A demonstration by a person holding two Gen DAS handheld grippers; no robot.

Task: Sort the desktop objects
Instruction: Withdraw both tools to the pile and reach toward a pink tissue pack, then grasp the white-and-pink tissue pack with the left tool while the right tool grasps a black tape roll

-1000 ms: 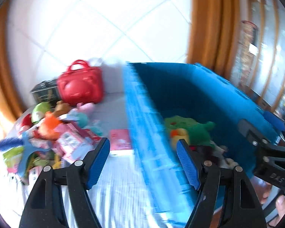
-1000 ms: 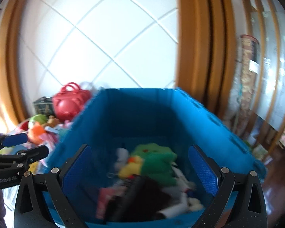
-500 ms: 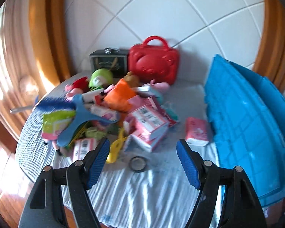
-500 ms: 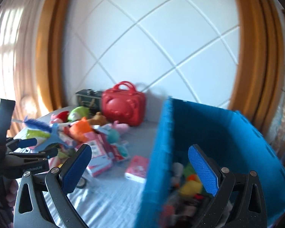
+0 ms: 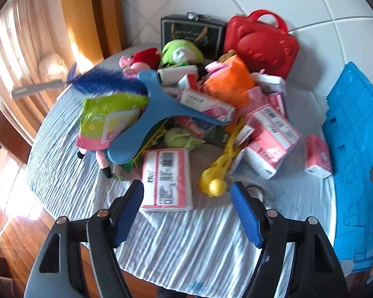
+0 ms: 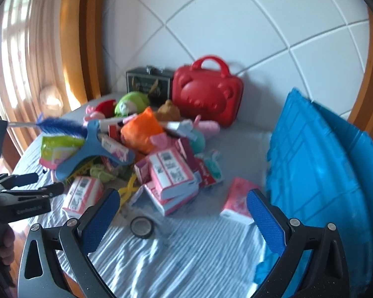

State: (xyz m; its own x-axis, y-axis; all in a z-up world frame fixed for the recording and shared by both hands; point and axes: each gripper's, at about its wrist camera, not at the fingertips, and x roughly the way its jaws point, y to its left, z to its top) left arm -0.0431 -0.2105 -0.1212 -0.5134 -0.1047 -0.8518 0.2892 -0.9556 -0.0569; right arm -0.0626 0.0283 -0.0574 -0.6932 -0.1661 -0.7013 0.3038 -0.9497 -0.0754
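A heap of toys and pink tissue packs lies on a round table with a striped cloth (image 5: 186,243). My left gripper (image 5: 186,196) is open and empty, just in front of a pink tissue pack (image 5: 166,178) and a yellow toy (image 5: 216,173). My right gripper (image 6: 184,211) is open and empty above a tape roll (image 6: 141,227) and near a small pink pack (image 6: 238,201). The blue bin (image 6: 318,173) stands at the right; it also shows in the left wrist view (image 5: 355,149). The left gripper shows at the left of the right wrist view (image 6: 27,183).
A red bear-face case (image 5: 261,44) and a dark box (image 5: 191,34) stand at the back against the white tiled wall. A blue hanger-like piece (image 5: 151,119), a blue feather duster (image 5: 97,82), an orange plush (image 5: 226,82) and a green pouch (image 5: 107,119) lie on the heap.
Both grippers have swung left from over the blue bin to face the heap on the table. The left has come closer to the pink pack. Both stay open.
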